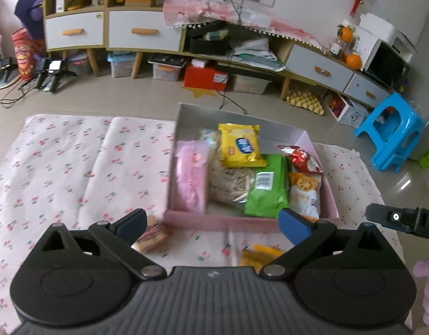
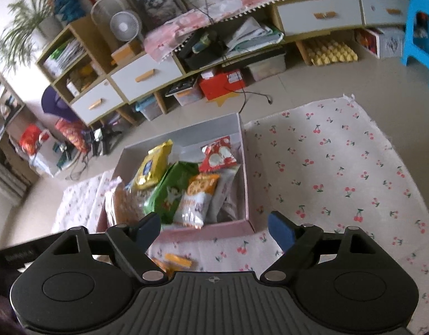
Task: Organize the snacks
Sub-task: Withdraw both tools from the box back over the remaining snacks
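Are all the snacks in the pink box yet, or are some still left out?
Mostly done. The pink box already holds the yellow packet, the green packet, the pink packet and others. Nothing is in hand: the left gripper and right gripper both have open, empty jaws. Still left on the cherry cloth: a small biscuit pack and an orange-yellow packet in front of the box.

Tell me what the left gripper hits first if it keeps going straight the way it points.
Probably the near pink wall of the snack box, just ahead of the open left gripper; beyond it lies the green packet. Depth is uncertain.
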Demonstrator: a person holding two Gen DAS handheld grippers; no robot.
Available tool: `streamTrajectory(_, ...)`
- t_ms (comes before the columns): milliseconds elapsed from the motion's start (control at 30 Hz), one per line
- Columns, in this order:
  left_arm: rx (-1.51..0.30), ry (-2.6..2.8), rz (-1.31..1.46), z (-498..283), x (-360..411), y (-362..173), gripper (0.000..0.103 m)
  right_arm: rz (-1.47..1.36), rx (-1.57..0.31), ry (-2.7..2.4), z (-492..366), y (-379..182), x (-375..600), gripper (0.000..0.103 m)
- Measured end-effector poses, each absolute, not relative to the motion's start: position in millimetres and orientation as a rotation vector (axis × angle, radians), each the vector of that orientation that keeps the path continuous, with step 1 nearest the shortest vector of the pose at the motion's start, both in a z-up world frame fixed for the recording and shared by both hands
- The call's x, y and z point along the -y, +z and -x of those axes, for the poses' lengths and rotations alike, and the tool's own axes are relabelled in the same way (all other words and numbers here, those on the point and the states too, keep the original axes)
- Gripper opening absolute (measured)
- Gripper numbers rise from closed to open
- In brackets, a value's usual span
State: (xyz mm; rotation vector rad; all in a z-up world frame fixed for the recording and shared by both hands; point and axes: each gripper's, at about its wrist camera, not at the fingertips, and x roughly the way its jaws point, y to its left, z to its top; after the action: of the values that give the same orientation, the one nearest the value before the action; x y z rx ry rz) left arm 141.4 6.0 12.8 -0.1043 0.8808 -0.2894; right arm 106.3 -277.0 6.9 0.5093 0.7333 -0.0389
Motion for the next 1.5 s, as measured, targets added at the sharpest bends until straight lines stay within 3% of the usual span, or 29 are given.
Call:
streamTrajectory(133,-0.869,-0.272,0.091,-129.0,-16.6,16.4,0.102,-0.451,-0.730,-0.024,-92.6,9.5,265.3,0.088)
streamTrajectory(233,-0.861,-0.271,0.068,-117.4,-21.0,15.4,0.102,-0.429,-0.724,-0.004,-82.9,9.4,256.6,0.096)
streamTrajectory(633,-0.806,-0.261,-0.011,-79.4,-26.4,-9.3,0.102,-0.246,-0.716,0.059,-60.1,-18.0,215.2,0.101)
streamTrajectory(1033,-0.803,-0.361,-0.200,-63.1,-8.8,-44.3,0.102,0.095,-0.712,0.234,-50.5,-53.3,172.2,0.101)
streamTrajectory(1500,-0.864,-0.396,-0.260,-62.7,6.4,-63.7,0.102,0.169,-0.775,0.181,-73.1,-81.5,163.0,0.101)
